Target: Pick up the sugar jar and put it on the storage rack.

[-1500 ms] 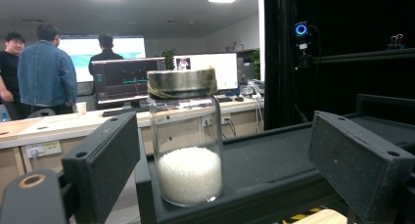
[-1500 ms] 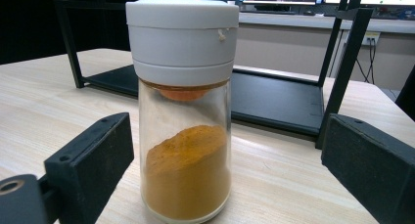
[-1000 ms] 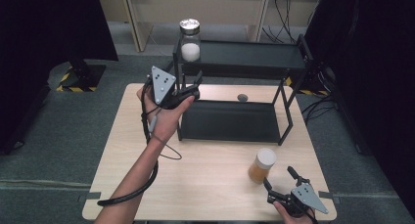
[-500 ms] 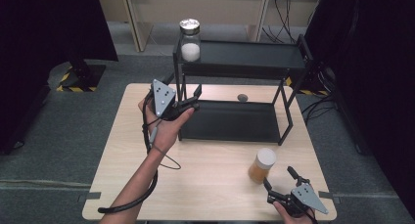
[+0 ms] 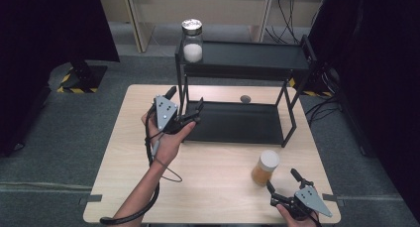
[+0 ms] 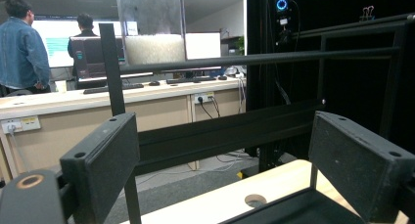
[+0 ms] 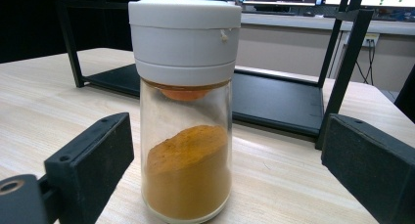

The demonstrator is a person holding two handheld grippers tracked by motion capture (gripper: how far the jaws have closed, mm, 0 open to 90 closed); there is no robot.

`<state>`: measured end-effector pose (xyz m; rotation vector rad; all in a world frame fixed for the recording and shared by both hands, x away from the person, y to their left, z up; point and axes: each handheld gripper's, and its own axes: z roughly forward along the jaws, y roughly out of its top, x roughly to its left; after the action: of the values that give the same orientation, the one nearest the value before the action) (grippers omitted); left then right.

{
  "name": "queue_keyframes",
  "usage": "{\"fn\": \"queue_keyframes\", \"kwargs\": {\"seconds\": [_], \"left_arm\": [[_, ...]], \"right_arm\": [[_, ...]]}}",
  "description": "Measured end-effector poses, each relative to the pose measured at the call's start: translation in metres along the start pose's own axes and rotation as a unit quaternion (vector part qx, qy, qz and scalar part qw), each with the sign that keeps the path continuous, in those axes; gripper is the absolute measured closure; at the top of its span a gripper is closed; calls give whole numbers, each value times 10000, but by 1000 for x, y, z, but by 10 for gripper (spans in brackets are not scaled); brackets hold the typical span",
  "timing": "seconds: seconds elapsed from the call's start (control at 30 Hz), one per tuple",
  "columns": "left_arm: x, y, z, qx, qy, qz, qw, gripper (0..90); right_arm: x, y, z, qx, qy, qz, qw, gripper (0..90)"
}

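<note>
A glass jar of orange powder [image 5: 265, 168] with a white lid stands on the table at the front right. My right gripper [image 5: 281, 180] sits just in front of it, open. In the right gripper view the orange-powder jar [image 7: 186, 111] stands upright a little beyond the right gripper [image 7: 230, 155], whose jaws are spread wide to either side and do not touch it. A jar of white grains [image 5: 192, 41] stands on the left end of the black rack's top shelf [image 5: 247, 58]. My left gripper [image 5: 185, 98] is held open and empty at the rack's left front post, below that shelf.
The rack's lower tray [image 5: 237, 123] lies on the wooden table [image 5: 213, 187]. A round hole [image 5: 245, 98] is in the tabletop behind the tray. In the left gripper view, rack bars [image 6: 235, 60] cross ahead, and people stand at far desks.
My left gripper has come down and back toward the person, away from the top shelf and the white jar. The right gripper and the orange jar have not moved.
</note>
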<state>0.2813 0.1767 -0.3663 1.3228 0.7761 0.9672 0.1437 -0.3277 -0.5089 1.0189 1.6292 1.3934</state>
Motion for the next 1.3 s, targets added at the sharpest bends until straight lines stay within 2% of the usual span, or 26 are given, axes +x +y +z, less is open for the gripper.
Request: {"fn": "queue_keyframes", "kwargs": {"seconds": [0.7, 0.93, 1.07, 1.3], "left_arm": [[1, -29, -16, 168, -53, -154, 9997, 105], [-1, -42, -23, 234, -82, -160, 9996, 104], [-4, -52, -29, 155, -51, -162, 9997, 106], [-6, -60, -35, 224, -81, -188, 9995, 106]], "right_arm": [[0, 0, 0, -10, 1, -16, 10000, 53], [0, 0, 0, -9, 3, -25, 10000, 53], [0, 0, 0, 1, 9, -25, 10000, 53], [0, 0, 0, -11, 8, -33, 10000, 53]]}}
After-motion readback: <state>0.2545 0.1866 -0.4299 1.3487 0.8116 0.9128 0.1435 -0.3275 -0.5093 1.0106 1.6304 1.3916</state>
